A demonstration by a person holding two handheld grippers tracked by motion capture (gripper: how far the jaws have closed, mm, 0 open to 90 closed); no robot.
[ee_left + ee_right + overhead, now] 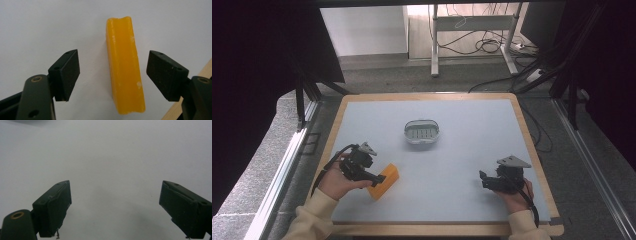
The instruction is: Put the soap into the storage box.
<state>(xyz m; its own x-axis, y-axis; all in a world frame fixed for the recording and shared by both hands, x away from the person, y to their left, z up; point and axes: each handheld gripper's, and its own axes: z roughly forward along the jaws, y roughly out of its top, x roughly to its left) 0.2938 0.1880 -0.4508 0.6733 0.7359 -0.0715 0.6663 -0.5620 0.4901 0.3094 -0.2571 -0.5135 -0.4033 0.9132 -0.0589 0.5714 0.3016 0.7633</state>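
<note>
A yellow-orange soap bar (384,181) lies on the pale table mat near the front left; in the left gripper view the soap bar (124,67) stands on edge between the jaws. My left gripper (376,178) (113,75) is open, one jaw on each side of the bar, with a gap on both sides. A white oval soap dish (421,132) with a slotted green-grey floor sits at the table's middle. My right gripper (483,180) (115,207) rests open at the front right over bare mat, nothing between its fingers.
The table mat (462,150) has a wooden rim (529,145); that wooden rim (186,100) lies close to the bar in the left gripper view. Beyond the table stand a desk frame and floor cables (482,45).
</note>
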